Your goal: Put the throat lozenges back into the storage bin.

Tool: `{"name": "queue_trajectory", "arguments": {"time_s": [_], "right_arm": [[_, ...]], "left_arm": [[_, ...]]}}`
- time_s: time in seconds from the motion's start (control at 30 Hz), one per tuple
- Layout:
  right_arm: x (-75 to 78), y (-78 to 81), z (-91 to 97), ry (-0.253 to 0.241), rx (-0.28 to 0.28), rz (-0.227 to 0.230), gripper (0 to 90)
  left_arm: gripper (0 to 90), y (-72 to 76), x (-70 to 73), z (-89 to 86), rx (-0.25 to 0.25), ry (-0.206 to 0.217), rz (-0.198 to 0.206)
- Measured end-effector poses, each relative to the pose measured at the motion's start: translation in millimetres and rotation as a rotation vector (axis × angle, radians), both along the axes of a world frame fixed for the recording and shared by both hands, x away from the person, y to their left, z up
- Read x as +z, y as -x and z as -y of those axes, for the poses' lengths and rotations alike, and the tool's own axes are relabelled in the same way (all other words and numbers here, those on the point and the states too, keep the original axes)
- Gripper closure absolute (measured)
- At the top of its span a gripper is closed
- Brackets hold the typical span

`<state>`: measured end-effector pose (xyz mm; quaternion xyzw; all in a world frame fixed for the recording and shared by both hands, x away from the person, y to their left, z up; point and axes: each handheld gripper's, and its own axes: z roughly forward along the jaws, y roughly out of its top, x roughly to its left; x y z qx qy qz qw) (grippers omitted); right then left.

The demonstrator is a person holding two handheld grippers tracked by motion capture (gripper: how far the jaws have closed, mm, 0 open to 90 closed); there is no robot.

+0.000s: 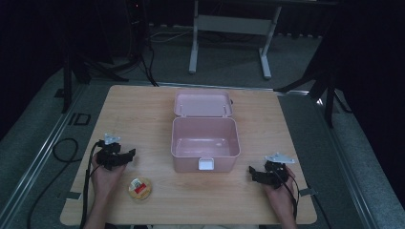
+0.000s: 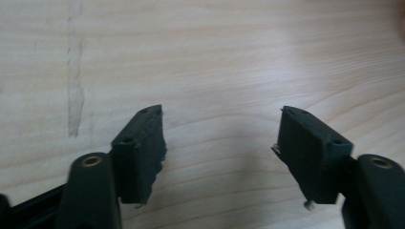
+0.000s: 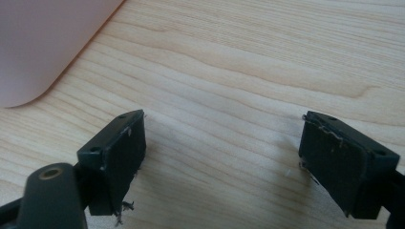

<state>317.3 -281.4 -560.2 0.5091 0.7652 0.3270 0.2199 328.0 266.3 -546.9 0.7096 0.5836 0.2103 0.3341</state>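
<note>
A pink plastic box [image 1: 205, 143] stands open in the middle of the wooden table [image 1: 143, 109], its lid laid back behind it and a white latch on its front wall. A small round object with a red and white label [image 1: 139, 188] lies near the front left. My left gripper [image 1: 130, 153] rests on the table left of the box, jaws wide apart over bare wood [image 2: 222, 129]. My right gripper [image 1: 251, 171] rests right of the box's front corner, open and holding nothing [image 3: 222, 138]. A corner of the pink box [image 3: 43, 43] shows at the upper left of the right gripper view.
Black cables [image 1: 62, 152] trail off the table's left side. Legs of a white table frame [image 1: 193, 47] stand on the floor beyond the far edge. Dark stands flank both sides.
</note>
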Motion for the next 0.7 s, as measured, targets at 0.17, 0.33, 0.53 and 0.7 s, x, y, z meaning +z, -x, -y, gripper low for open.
{"name": "queue_trajectory", "arguments": {"time_s": [0.17, 0.33, 0.53, 0.7], "right_arm": [[0.0, 0.0, 0.0, 0.000, 0.000, 0.000, 15.9], [0.0, 0.0, 0.0, 0.001, 0.000, 0.000, 15.9], [0.0, 0.1, -0.1, 0.000, -0.001, 0.000, 16.0], [0.0, 0.2, -0.2, 0.000, -0.003, 0.000, 16.0]], "left_arm": [[34.9, 2.9, 4.6, 1.6, -0.029, 0.008, 0.012], [34.6, 6.4, 12.2, 4.5, -0.029, 0.001, 0.038], [34.2, 13.5, 21.5, 6.6, -0.049, -0.013, 0.046], [34.8, 17.4, 31.2, 6.5, -0.078, -0.003, 0.053]]}}
